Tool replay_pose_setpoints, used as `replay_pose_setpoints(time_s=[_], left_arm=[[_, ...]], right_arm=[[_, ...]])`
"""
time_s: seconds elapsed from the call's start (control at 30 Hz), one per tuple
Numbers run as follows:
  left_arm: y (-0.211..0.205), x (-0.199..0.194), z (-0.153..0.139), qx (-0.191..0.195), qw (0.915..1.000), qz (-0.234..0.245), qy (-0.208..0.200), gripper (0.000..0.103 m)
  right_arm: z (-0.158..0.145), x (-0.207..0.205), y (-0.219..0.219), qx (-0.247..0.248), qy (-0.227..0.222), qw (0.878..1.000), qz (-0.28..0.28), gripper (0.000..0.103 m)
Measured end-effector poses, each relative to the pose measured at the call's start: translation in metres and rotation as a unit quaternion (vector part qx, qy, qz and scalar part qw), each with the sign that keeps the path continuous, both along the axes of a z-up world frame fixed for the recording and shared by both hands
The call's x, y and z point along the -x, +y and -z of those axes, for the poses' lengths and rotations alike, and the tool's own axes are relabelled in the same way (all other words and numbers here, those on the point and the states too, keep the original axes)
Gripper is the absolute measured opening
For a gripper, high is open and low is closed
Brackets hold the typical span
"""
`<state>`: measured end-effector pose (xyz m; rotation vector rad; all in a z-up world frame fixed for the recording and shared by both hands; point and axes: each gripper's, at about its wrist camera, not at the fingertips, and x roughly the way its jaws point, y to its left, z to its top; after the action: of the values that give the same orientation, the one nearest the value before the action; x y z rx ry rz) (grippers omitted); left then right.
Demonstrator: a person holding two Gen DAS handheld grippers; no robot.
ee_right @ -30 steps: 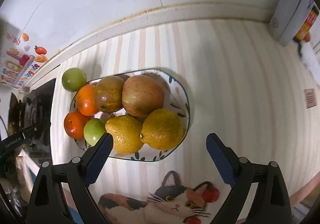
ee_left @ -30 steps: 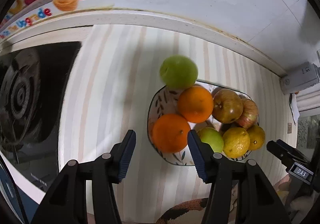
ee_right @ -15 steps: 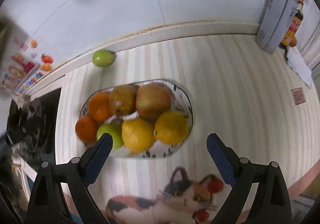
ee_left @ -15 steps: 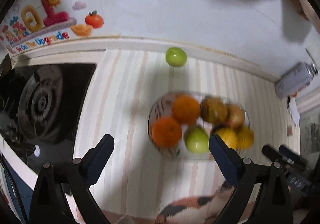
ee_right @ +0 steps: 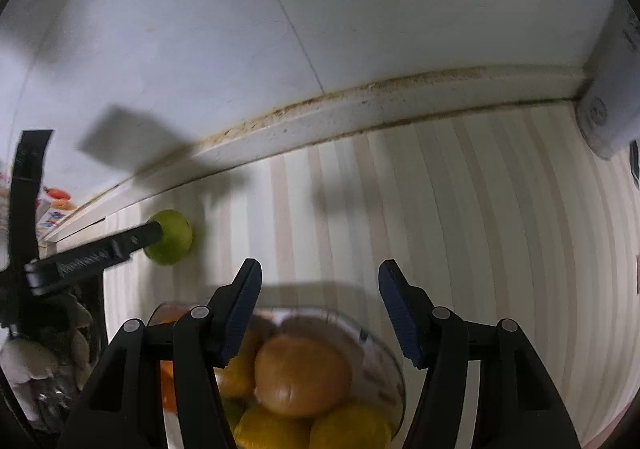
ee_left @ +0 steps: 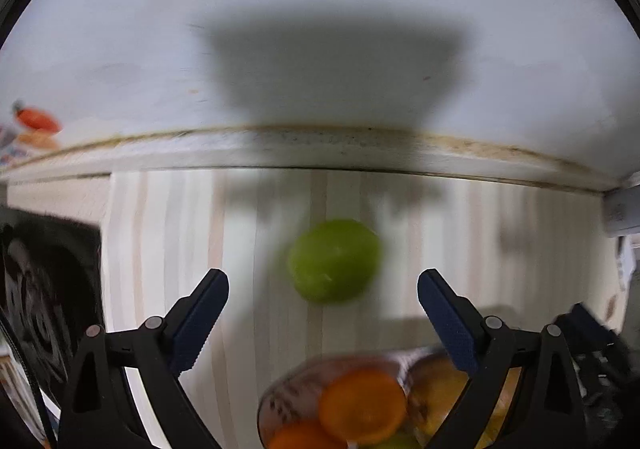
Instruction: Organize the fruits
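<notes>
A loose green apple [ee_left: 334,261] lies on the striped counter near the back wall, outside the fruit plate. My left gripper [ee_left: 323,291] is open, its fingers on either side of the apple and slightly short of it. The apple also shows in the right wrist view [ee_right: 172,237], partly behind a left gripper finger [ee_right: 92,255]. The patterned plate [ee_right: 380,349] holds oranges [ee_left: 362,405], a brown apple [ee_right: 302,375] and yellow citrus [ee_right: 348,429]. My right gripper [ee_right: 320,301] is open and empty above the plate's far rim.
A black stove [ee_left: 36,289] lies at the left of the counter. A white wall with a stained ledge [ee_left: 320,149] runs along the back. A grey canister [ee_right: 612,105] stands at the far right.
Both grippers have moved forward and lower towards the back wall. The left gripper now straddles the green apple, which looks much larger. The right gripper has narrowed somewhat.
</notes>
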<state>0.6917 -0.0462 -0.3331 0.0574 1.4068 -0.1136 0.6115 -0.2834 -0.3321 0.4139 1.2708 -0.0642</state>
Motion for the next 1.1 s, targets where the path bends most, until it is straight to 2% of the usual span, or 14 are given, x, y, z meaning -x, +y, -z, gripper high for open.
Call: replay_pose_setpoints(time_s=[0.1, 0.13, 0.17, 0.2, 0.23, 0.43, 0.57, 0.67, 0.73, 0.9, 1.0, 1.1], left_arm=[[-0.011, -0.010, 0.019, -0.003, 0.9995, 0.026, 0.020, 0.096], [-0.015, -0.011, 0.024, -0.006, 0.9992, 0.035, 0.021, 0.087], [-0.017, -0.012, 0.028, -0.007, 0.9989, 0.040, 0.022, 0.072], [-0.019, -0.013, 0.032, -0.007, 0.9987, 0.044, 0.026, 0.062], [-0.019, -0.013, 0.034, -0.002, 0.9987, 0.043, 0.029, 0.059], [-0.018, -0.003, 0.023, 0.006, 0.9986, 0.052, 0.007, 0.058], [-0.002, 0.021, -0.013, 0.040, 0.9974, 0.058, -0.014, 0.058], [0.020, 0.049, -0.032, 0.073, 0.9959, 0.052, -0.009, 0.058], [0.030, 0.065, -0.037, 0.079, 0.9958, 0.046, -0.001, 0.058], [0.055, 0.089, -0.026, 0.083, 0.9962, 0.018, 0.021, 0.058], [0.067, 0.097, -0.012, 0.101, 0.9940, -0.003, 0.040, 0.059], [0.071, 0.102, -0.012, 0.109, 0.9933, -0.011, 0.037, 0.059]], right_arm=[[0.008, -0.011, -0.004, 0.005, 0.008, 1.000, 0.001, 0.065], [0.011, -0.013, -0.005, 0.003, 0.011, 1.000, 0.002, 0.065], [0.014, -0.014, -0.007, 0.001, 0.013, 1.000, 0.004, 0.065], [0.016, -0.016, -0.010, 0.000, 0.015, 1.000, 0.007, 0.065], [0.018, -0.017, -0.011, -0.001, 0.016, 1.000, 0.008, 0.065], [0.019, -0.004, -0.010, -0.004, 0.015, 1.000, -0.002, 0.065], [0.009, 0.010, -0.010, -0.014, 0.007, 1.000, -0.008, 0.065], [0.001, 0.021, -0.006, -0.022, 0.002, 1.000, -0.017, 0.065], [-0.004, 0.026, -0.002, -0.022, -0.003, 1.000, -0.022, 0.065], [-0.014, 0.036, 0.007, -0.024, -0.014, 0.999, -0.033, 0.065], [-0.021, 0.040, 0.013, -0.019, -0.018, 0.999, -0.040, 0.065], [-0.021, 0.044, 0.015, -0.017, -0.016, 0.999, -0.043, 0.065]])
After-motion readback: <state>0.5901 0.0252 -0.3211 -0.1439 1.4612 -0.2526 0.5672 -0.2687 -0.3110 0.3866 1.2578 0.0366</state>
